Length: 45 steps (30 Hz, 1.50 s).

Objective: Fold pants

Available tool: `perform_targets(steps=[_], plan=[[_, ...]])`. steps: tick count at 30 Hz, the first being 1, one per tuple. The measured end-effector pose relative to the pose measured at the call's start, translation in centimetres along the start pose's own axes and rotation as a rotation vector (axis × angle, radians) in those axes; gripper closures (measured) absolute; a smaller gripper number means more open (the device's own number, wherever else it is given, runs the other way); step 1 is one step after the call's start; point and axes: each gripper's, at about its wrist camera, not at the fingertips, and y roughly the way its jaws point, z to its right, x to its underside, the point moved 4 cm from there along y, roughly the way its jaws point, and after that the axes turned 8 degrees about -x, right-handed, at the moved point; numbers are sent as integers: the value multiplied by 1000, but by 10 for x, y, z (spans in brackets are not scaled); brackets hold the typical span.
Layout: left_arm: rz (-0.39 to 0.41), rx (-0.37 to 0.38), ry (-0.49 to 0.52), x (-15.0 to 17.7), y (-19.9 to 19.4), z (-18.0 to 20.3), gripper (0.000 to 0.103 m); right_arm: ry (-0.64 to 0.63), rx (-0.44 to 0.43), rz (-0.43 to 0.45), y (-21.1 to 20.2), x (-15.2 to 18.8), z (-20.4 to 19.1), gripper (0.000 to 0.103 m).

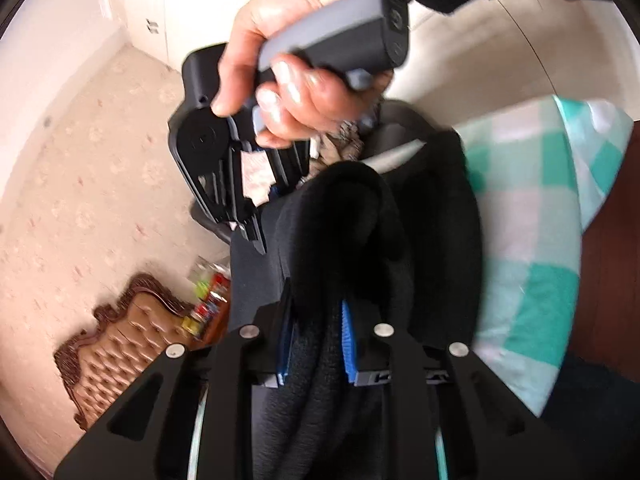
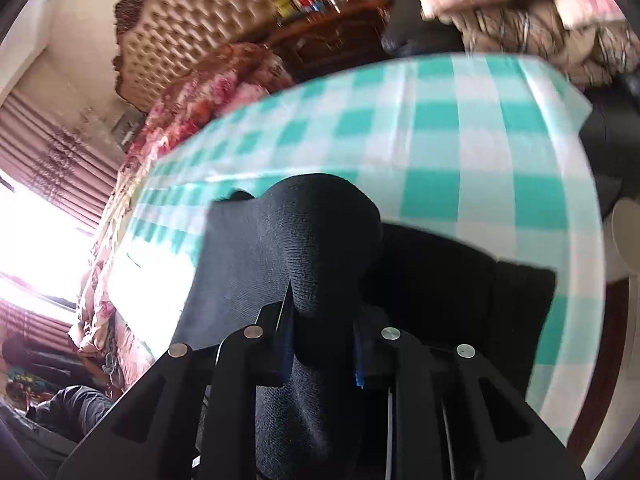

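Green-and-white checked cloth covers the counter (image 2: 460, 128); tufted headboard (image 2: 188, 36) behind. Black pants (image 2: 320, 240) lie bunched on the cloth near the counter's near edge. Left tongs (image 1: 316, 340) clamp a thick fold of pants between blue pads. Right tongs (image 2: 320, 344) also pinch a pants fold. Person's hand (image 1: 288, 60) grips the right tool's handle.

Checked surface (image 2: 460, 152) lies bare beyond the black pants (image 2: 320, 240), open for passing. In the left view, the right gripper (image 1: 256, 240) crowds just ahead, blocking that side.
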Motion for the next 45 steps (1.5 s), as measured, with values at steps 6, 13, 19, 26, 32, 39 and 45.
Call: perform_targets(steps=[6, 13, 19, 26, 32, 39, 45], plan=[[57, -15, 43, -25, 0, -4, 82, -12, 14, 46, -35, -5, 5, 81], [89, 17, 121, -46, -1, 25, 83, 27, 12, 79, -55, 9, 40, 81], [100, 63, 146, -43, 18, 68, 74, 90, 37, 89, -46, 26, 94, 79], [188, 64, 89, -30, 1, 60, 33, 101, 72, 189, -37, 49, 120, 65], [36, 366, -425, 21, -21, -62, 45, 66, 326, 372, -97, 71, 74, 52], [-269, 583, -793, 103, 39, -99, 87, -179, 694, 350, -78, 125, 16, 42], [-259, 601, -788, 95, 43, -101, 82, -42, 602, 342, -57, 144, 54, 43]])
